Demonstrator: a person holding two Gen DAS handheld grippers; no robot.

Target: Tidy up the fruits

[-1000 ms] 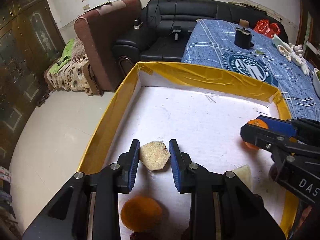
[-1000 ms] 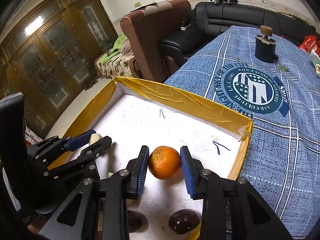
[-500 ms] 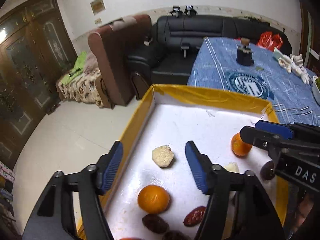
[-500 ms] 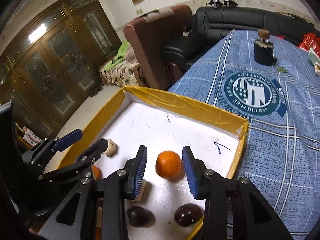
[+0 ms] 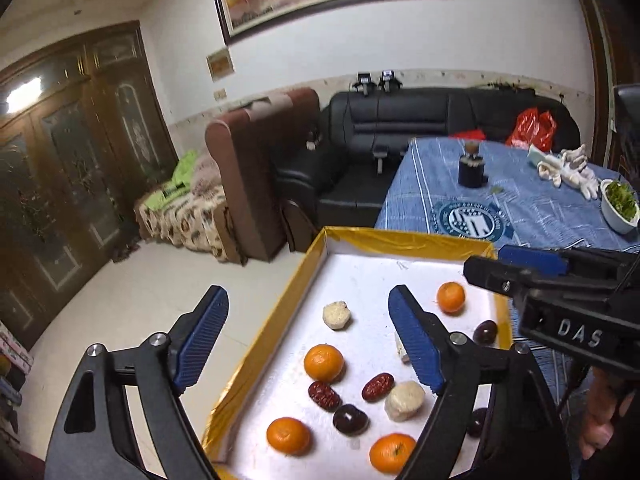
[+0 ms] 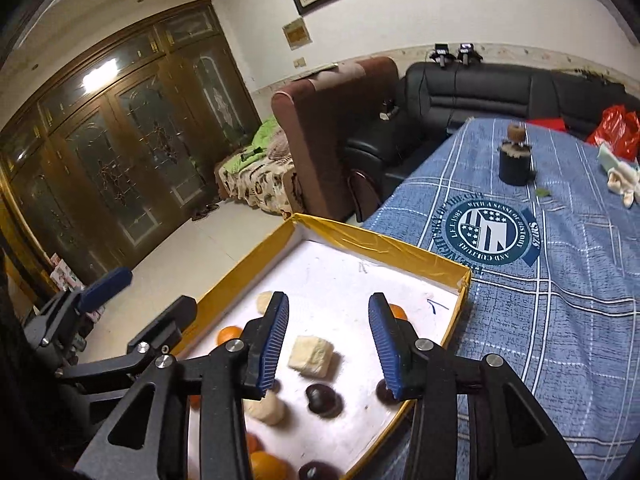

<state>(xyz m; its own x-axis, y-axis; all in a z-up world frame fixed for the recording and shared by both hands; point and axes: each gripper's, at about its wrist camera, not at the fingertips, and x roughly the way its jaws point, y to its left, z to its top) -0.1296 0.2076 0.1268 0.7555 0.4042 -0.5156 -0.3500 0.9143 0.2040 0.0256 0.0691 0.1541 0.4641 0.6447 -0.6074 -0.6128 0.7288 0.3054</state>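
A yellow-walled tray with a white floor holds the fruit: several oranges, red dates, dark plums and pale peeled pieces. My left gripper is open and empty, raised above the tray's left side. My right gripper is open and empty, raised above the tray's right part, over a pale cube. The orange it held lies near the tray's far right; in the right wrist view it is half hidden behind a finger.
The tray sits at the corner of a table with a blue checked cloth. On the cloth stand a dark jar, a white bowl of greens and gloves. Sofas and floor lie beyond.
Both grippers opened, let go of the pale piece and the orange, and drew back and up from the tray. More fruit has come into view.
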